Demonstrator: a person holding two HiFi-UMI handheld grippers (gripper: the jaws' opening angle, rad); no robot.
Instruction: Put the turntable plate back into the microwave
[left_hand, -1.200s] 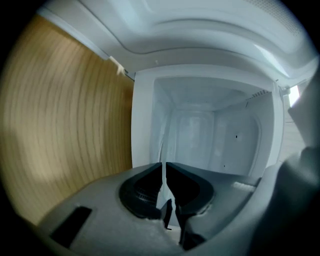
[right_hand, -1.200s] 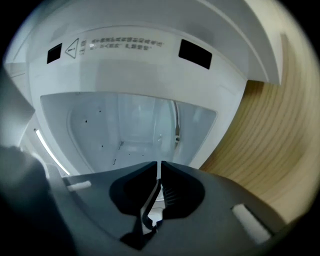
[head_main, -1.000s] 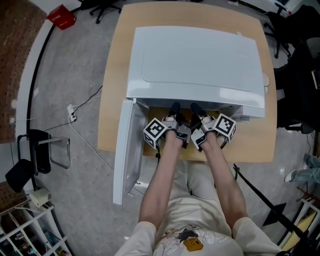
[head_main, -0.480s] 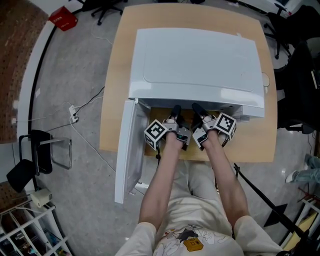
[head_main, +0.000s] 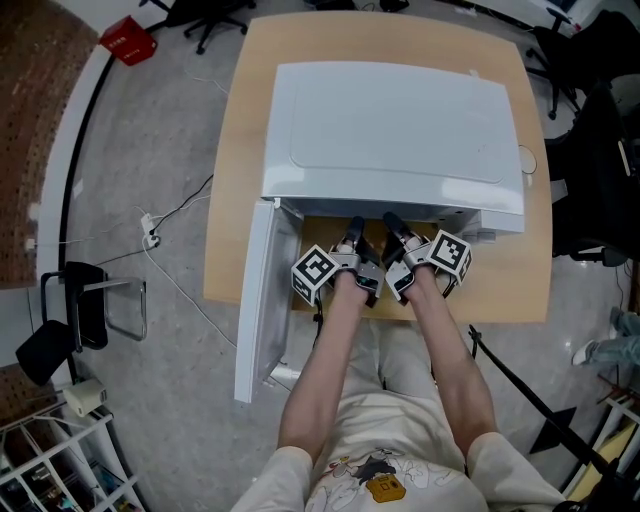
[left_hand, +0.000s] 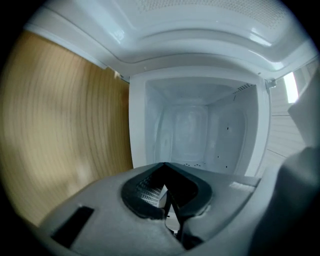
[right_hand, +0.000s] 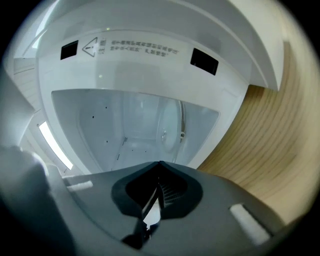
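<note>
Grey floor (head_main: 150, 150) surrounds a wooden counter (head_main: 232, 200) in the head view. A red box (head_main: 125, 36) lies at the far left and a cable (head_main: 172, 214) trails toward the counter's edge. A white microwave (head_main: 400, 120) sits on the counter, its door (head_main: 262, 300) swung wide to the left.

A seated person reaches both forearms to the oven's mouth. The left hand-held gripper (head_main: 353, 228) points into the opening just beside the right hand-held gripper (head_main: 392, 222), and each carries its marker cube (head_main: 315, 272) near the wrist.

In the left gripper view, the left hand-held gripper (left_hand: 163, 167) is clenched tight, its jaws meeting with nothing between them and aimed at the white cavity (left_hand: 200, 125). In the right gripper view, the right hand-held gripper (right_hand: 160, 165) is likewise clenched and empty, under a printed label (right_hand: 140, 47) on the oven's upper frame.

The gripper bodies hide the cavity floor. A pale oval shape (right_hand: 170, 122) shows deep inside the oven, but whether it is the turntable plate cannot be told. Neither gripper holds the plate.
</note>
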